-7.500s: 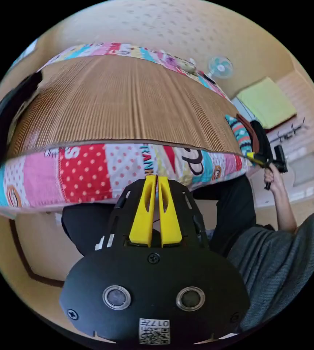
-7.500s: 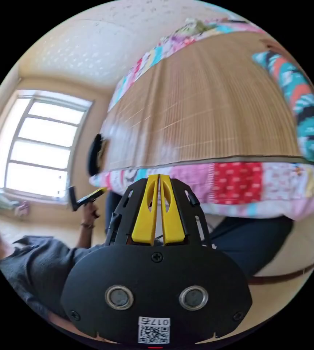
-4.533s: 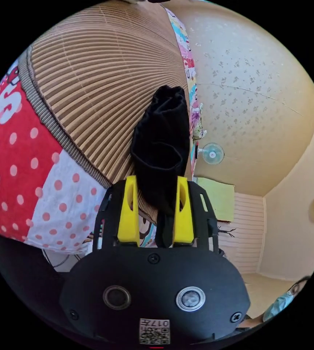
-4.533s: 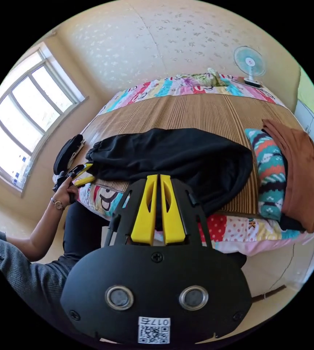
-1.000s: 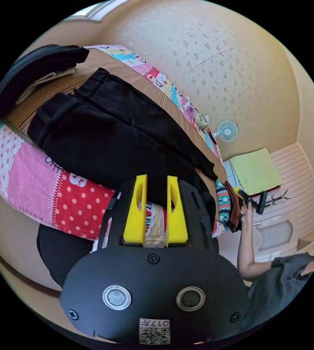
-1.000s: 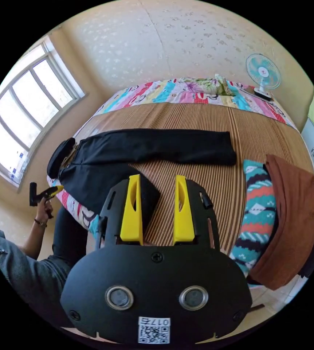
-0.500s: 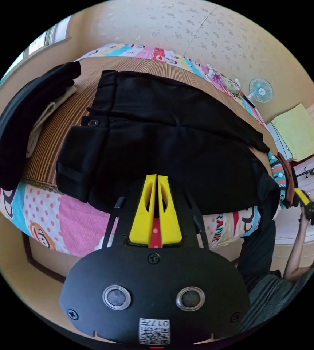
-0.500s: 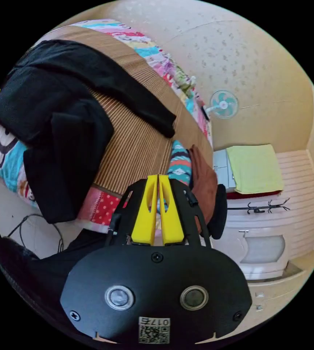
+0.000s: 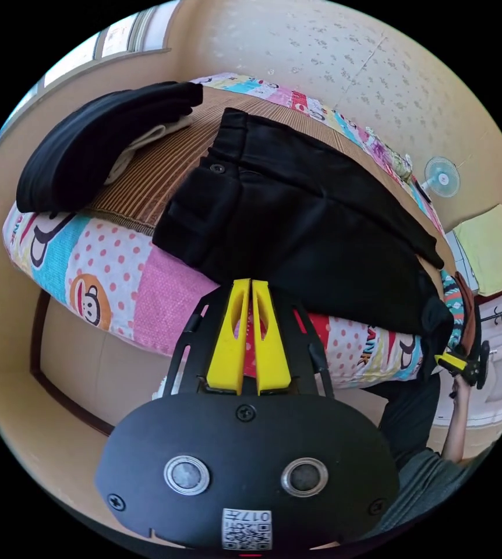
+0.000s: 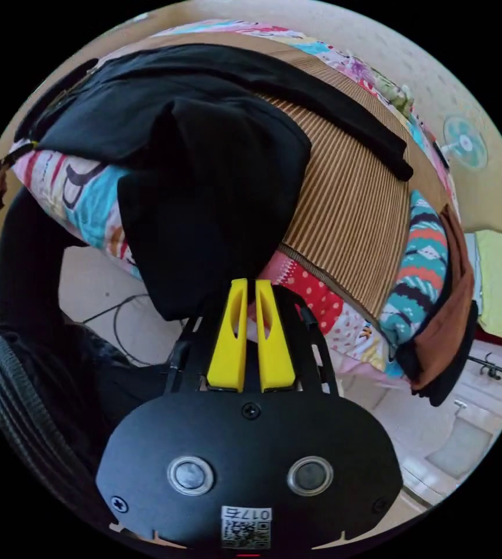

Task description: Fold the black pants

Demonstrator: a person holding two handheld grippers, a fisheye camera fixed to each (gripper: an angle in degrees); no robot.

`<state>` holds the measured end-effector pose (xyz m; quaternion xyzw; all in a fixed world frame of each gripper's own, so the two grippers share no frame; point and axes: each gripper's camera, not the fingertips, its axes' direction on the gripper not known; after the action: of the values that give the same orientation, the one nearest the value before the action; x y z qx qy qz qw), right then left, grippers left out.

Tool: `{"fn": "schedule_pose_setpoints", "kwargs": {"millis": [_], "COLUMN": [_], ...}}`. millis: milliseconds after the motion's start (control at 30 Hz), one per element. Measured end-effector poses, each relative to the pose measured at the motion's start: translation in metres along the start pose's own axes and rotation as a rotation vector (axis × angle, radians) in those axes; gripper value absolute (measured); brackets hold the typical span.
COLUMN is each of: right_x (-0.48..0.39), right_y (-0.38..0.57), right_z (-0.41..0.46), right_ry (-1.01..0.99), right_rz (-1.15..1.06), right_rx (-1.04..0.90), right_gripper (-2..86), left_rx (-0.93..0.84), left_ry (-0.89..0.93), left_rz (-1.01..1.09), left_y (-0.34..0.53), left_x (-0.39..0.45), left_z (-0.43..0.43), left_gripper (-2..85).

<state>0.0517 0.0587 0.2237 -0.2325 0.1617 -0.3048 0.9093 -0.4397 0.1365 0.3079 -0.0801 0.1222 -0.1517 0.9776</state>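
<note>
Left gripper view: a dark folded pile [image 9: 88, 151] lies on the ribbed brown mat [image 9: 146, 174], then the black cotton pants [image 9: 297, 221] spread across mat and patchwork quilt [image 9: 117, 273], one leg drooping over the bed edge. Left gripper [image 9: 250, 332] hangs below, jaws together, empty. Right gripper [image 10: 246, 335], jaws together, sits just under the hanging leg.

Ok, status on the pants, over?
Left gripper and right gripper shut, holding nothing. Black pants spread on bamboo mat, one leg hanging off the edge. Nothing in the way.
</note>
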Motion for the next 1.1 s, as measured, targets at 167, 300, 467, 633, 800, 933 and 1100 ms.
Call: {"fn": "schedule_pose_setpoints", "kwargs": {"millis": [167, 300, 467, 633, 800, 933, 1100], "right_x": [0.089, 0.109, 0.129, 0.136, 0.176, 0.200, 0.212], "right_y": [0.041, 0.098, 0.154, 0.219, 0.228, 0.232, 0.258], "right_z": [-0.115, -0.100, 0.056, 0.108, 0.128, 0.134, 0.173], "right_ry": [0.315, 0.297, -0.037, -0.336, -0.570, -0.663, -0.744], "right_rz": [0.335, 0.392, 0.622, 0.732, 0.763, 0.747, 0.767], "right_rx": [0.407, 0.678, 0.217, 0.272, 0.381, 0.460, 0.431], "right_gripper": [2.9, 3.3, 2.3, 1.6, 2.2, 2.4, 2.6], "left_rx": [0.007, 0.069, 0.166, 0.271, 0.076, 0.049, 0.025], "left_ry": [0.046, 0.131, 0.260, 0.287, 0.063, -0.036, -0.091], "left_rz": [-0.042, -0.071, -0.083, -0.007, 0.013, 0.071, -0.012], "left_y": [0.003, 0.018, 0.040, 0.022, -0.017, 0.001, 0.038], "left_x": [-0.017, -0.033, -0.043, -0.033, -0.015, -0.025, -0.043], "left_z": [-0.003, -0.011, -0.040, -0.066, -0.029, -0.015, -0.037], "left_gripper": [-1.0, -1.0, -1.0, -1.0, -0.9, -0.9, -0.9]}}
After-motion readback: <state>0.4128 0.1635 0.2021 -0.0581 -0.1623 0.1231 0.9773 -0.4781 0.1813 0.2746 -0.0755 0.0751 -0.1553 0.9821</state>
